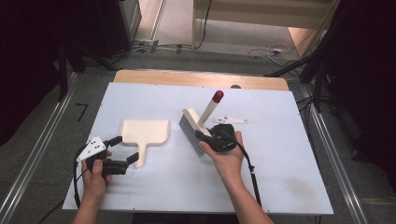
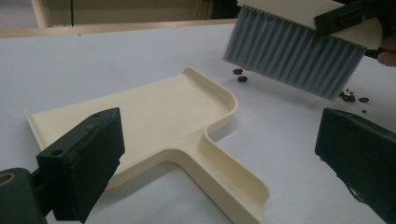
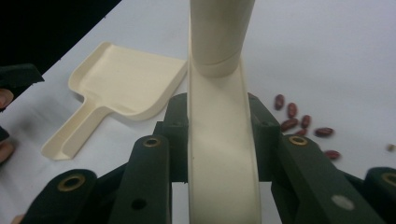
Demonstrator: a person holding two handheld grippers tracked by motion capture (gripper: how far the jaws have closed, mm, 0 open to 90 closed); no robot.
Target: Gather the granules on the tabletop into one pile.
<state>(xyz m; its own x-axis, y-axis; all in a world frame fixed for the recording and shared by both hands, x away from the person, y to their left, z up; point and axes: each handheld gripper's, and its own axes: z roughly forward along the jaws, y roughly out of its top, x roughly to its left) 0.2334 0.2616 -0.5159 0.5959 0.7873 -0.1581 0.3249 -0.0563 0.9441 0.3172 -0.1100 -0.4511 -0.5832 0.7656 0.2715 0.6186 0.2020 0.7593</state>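
A cream dustpan lies flat on the white table, its handle pointing toward me. My left gripper is open, its jaws standing either side of that handle without touching it. My right gripper is shut on the cream back of a hand brush with grey bristles and a red-capped handle. The brush is held tilted just right of the dustpan, bristles down. In the right gripper view the jaws clamp the brush back. Several dark red beans lie under and beside the bristles.
A few beans sit close to the dustpan's right corner, more beans farther right. The white table sheet has free room at front right and at the back. Beyond the wooden back edge are floor cables.
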